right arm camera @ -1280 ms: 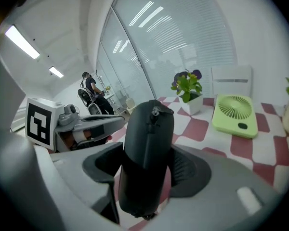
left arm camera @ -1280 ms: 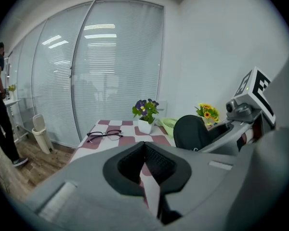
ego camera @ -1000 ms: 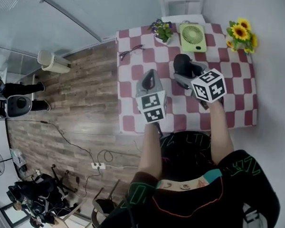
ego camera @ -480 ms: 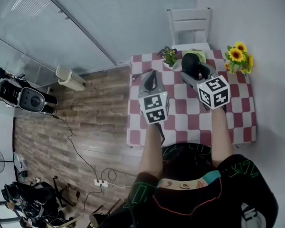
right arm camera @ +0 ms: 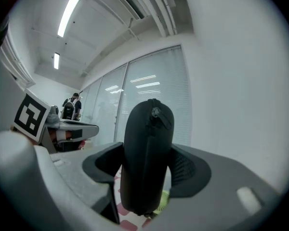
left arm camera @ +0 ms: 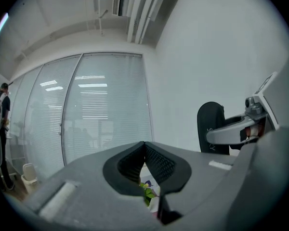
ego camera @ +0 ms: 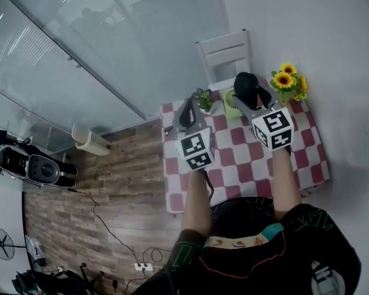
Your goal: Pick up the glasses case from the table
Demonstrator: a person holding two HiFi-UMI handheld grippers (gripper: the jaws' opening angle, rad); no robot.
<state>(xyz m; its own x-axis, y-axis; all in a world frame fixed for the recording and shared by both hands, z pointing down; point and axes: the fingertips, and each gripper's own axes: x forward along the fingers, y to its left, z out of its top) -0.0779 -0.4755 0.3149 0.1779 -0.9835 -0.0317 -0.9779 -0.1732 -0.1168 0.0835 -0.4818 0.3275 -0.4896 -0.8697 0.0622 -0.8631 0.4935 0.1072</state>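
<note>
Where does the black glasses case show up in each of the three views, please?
Head view: the glasses case sits in the upper middle, right of centre, next to the sunflowers.
Left gripper view: right of centre, a dark upright oval.
Right gripper view: dead centre, upright and clamped between the jaws.
Shared landmark: the glass wall with blinds shows in all three.

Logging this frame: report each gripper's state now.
Left gripper: closed, empty.
Right gripper: closed on the glasses case.
</note>
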